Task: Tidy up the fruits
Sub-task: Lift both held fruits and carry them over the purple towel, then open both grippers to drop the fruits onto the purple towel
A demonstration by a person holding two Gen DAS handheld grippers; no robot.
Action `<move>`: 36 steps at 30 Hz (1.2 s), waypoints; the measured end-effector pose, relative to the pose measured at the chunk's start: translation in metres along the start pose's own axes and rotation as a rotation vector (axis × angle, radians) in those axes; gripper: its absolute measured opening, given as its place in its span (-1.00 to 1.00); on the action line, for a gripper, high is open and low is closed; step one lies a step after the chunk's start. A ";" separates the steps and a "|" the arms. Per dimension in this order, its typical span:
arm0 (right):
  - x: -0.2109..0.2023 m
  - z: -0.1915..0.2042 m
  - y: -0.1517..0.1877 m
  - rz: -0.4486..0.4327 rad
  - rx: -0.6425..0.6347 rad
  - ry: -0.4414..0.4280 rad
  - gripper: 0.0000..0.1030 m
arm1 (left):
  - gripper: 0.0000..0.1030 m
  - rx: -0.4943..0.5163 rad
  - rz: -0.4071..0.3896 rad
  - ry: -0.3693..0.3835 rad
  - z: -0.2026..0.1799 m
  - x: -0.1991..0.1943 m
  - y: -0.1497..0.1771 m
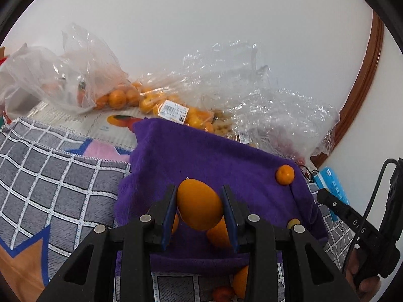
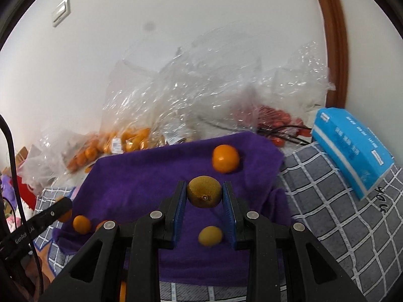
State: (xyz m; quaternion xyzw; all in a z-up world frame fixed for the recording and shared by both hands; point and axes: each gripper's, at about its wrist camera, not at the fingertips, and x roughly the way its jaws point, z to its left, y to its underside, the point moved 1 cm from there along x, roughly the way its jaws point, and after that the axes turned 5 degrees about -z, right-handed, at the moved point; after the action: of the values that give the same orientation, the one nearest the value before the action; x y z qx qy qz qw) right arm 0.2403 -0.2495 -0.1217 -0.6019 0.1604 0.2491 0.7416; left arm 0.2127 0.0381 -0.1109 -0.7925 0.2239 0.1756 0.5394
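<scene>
Fruits sit in both grips above the purple towel (image 1: 201,156): the left gripper (image 1: 199,201) is narrowed on an orange (image 1: 199,203), the right gripper (image 2: 204,195) pinches a brown kiwi (image 2: 204,193) over the towel's middle.

Fruits (image 2: 225,158) lie on a towel (image 2: 141,176); bags (image 2: 176,100) behind; box (image 2: 352,148) right.
</scene>
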 end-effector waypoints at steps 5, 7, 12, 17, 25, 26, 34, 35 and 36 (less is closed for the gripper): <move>0.000 0.002 -0.003 -0.003 -0.012 -0.008 -0.44 | -0.35 0.003 -0.002 -0.005 0.002 0.002 0.000; -0.003 0.002 -0.004 -0.009 -0.015 -0.008 -0.44 | -0.35 0.000 -0.007 -0.005 0.004 0.002 -0.001; -0.014 -0.005 -0.008 -0.044 -0.013 0.016 -0.44 | -0.35 -0.040 -0.009 0.004 0.012 0.002 -0.004; -0.010 -0.018 -0.004 -0.012 0.017 0.024 -0.44 | -0.35 -0.065 -0.001 0.013 0.018 0.006 -0.002; 0.014 -0.030 0.008 0.090 0.053 0.034 -0.44 | -0.35 -0.099 -0.002 0.032 0.024 0.006 -0.003; 0.017 -0.031 0.010 0.101 0.054 0.036 -0.44 | -0.35 -0.098 -0.002 0.038 0.023 0.006 -0.003; 0.036 -0.028 0.021 0.163 0.023 0.069 -0.44 | -0.35 -0.069 0.037 0.085 0.014 0.015 0.005; 0.038 -0.028 0.023 0.170 0.025 0.064 -0.44 | -0.35 -0.063 0.045 0.092 0.013 0.017 0.006; 0.038 -0.028 0.023 0.174 0.024 0.061 -0.44 | -0.35 -0.058 0.050 0.093 0.012 0.018 0.007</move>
State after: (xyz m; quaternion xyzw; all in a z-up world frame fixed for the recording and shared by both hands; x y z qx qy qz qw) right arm 0.2602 -0.2661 -0.1674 -0.5840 0.2376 0.2922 0.7191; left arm 0.2232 0.0441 -0.1296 -0.8094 0.2635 0.1583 0.5004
